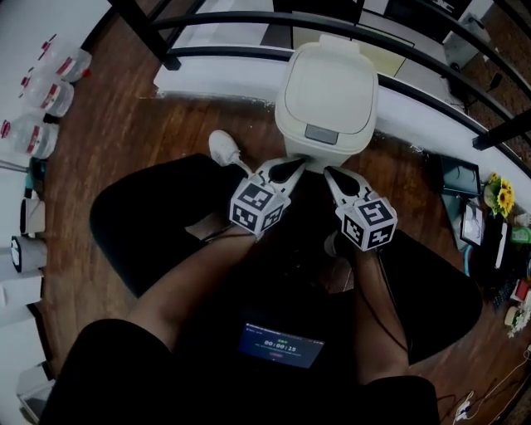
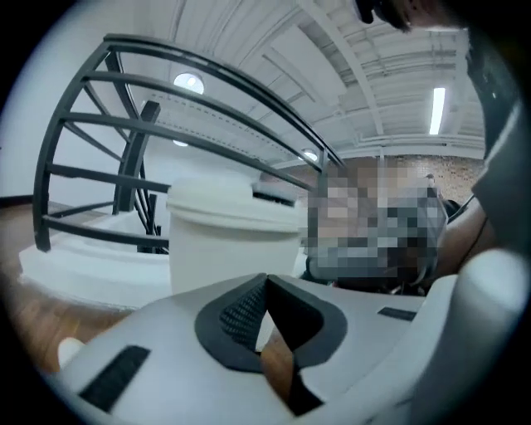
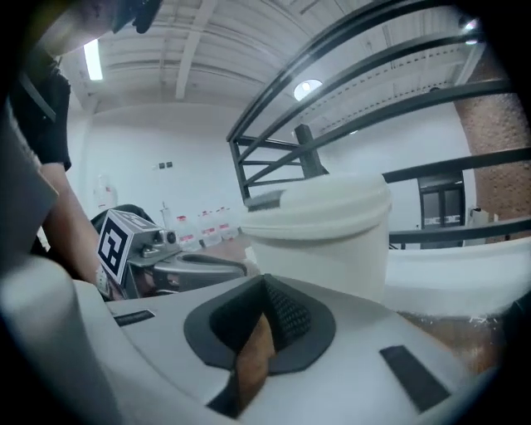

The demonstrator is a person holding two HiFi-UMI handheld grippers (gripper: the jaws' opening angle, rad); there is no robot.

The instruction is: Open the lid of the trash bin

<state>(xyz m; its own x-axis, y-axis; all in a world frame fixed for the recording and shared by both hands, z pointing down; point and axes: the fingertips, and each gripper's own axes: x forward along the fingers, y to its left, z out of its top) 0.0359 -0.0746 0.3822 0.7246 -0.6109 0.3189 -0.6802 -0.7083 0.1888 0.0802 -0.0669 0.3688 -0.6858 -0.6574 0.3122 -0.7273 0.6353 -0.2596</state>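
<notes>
A cream trash bin (image 1: 328,95) stands on the wooden floor at the top centre, its lid down, with a grey press panel (image 1: 321,133) at the lid's near edge. My left gripper (image 1: 296,167) and right gripper (image 1: 329,175) hover side by side just in front of the bin's near side, below that panel. Both are shut with nothing between the jaws. In the left gripper view the bin (image 2: 228,241) rises right behind the closed tips (image 2: 265,280). In the right gripper view the bin (image 3: 323,236) is equally close behind the tips (image 3: 265,280).
Curved black railings (image 1: 249,21) on a white base (image 1: 207,79) run behind the bin. Plastic bottles (image 1: 46,91) sit on a white surface at the left. A white shoe (image 1: 224,148) rests left of the bin. Yellow flowers (image 1: 500,197) and clutter are at the right.
</notes>
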